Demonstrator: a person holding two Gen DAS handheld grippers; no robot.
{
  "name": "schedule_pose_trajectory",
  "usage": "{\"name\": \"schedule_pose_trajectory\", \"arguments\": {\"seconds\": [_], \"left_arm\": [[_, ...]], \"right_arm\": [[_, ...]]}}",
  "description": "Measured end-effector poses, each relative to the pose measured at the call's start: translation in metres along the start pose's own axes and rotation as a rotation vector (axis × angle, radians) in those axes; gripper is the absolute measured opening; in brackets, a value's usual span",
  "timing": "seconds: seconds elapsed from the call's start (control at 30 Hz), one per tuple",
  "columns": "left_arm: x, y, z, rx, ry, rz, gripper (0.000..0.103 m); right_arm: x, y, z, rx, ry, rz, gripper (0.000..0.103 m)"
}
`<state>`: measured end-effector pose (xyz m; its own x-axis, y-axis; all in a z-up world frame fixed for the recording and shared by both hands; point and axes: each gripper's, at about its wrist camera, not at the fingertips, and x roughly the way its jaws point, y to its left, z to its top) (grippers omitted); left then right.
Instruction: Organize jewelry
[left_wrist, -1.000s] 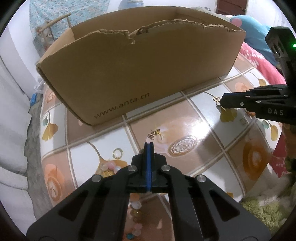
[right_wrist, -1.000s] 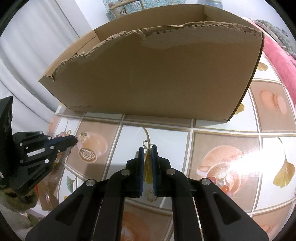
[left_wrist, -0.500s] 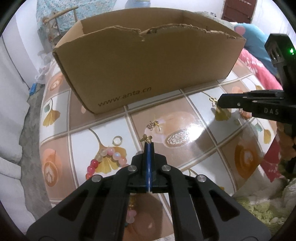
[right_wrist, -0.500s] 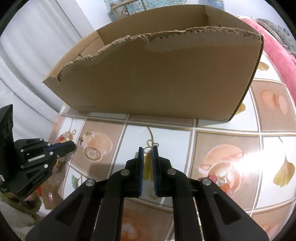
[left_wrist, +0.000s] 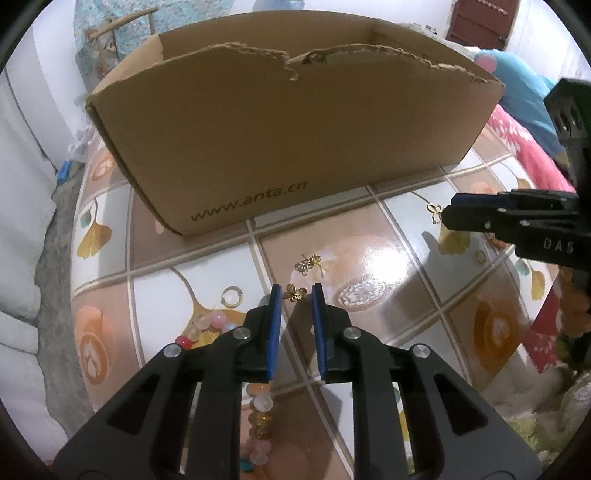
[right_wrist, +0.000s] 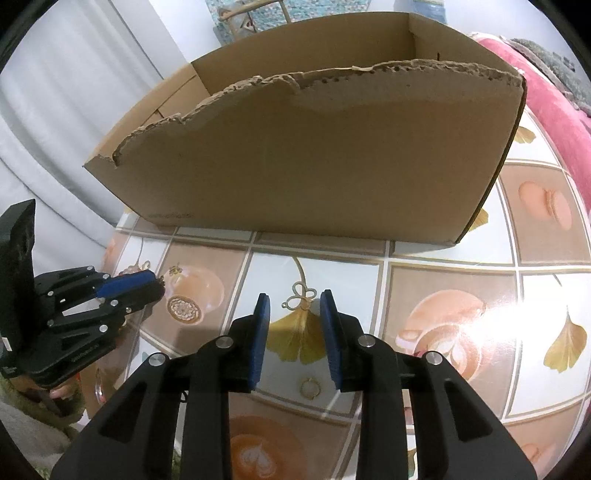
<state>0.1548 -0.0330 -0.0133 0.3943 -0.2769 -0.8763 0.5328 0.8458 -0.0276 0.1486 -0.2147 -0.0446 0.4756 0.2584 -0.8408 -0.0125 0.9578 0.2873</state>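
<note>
We are opening both jaws: left gripper (left_wrist: 296, 291) releasing gold butterfly charm (left_wrist: 294, 292), right gripper (right_wrist: 294, 300) releasing gold clover charm (right_wrist: 301, 295); both previously clamped, nothing gripped, charms remaining outside cardboard box (left_wrist: 280, 133) ahead

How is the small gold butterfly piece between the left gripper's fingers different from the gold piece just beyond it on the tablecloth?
The butterfly piece lies between the opening left gripper pads, apparently untouched; the farther gold piece lies in the open. The butterfly piece looks compact and winged; the farther one looks more spread out, with thin stems. Both are small, gold and outside the cardboard box.
</note>
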Motion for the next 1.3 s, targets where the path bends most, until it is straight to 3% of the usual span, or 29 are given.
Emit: {"name": "schedule_pose_trajectory", "arguments": {"seconds": [0.43, 0.83, 1.3], "left_arm": [[0.003, -0.010, 0.004, 0.067, -0.015, 0.014, 0.015], [0.003, -0.018, -0.001, 0.069, -0.030, 0.026, 0.011], [0.000, -0.016, -0.005, 0.049, -0.037, 0.019, 0.011]], "right_arm": [[0.001, 0.001, 0.000, 0.001, -0.003, 0.008, 0.028], [0.003, 0.003, 0.000, -0.007, 0.001, -0.008, 0.028], [0.019, 0.026, 0.004, -0.086, 0.003, -0.146, 0.028]]}}
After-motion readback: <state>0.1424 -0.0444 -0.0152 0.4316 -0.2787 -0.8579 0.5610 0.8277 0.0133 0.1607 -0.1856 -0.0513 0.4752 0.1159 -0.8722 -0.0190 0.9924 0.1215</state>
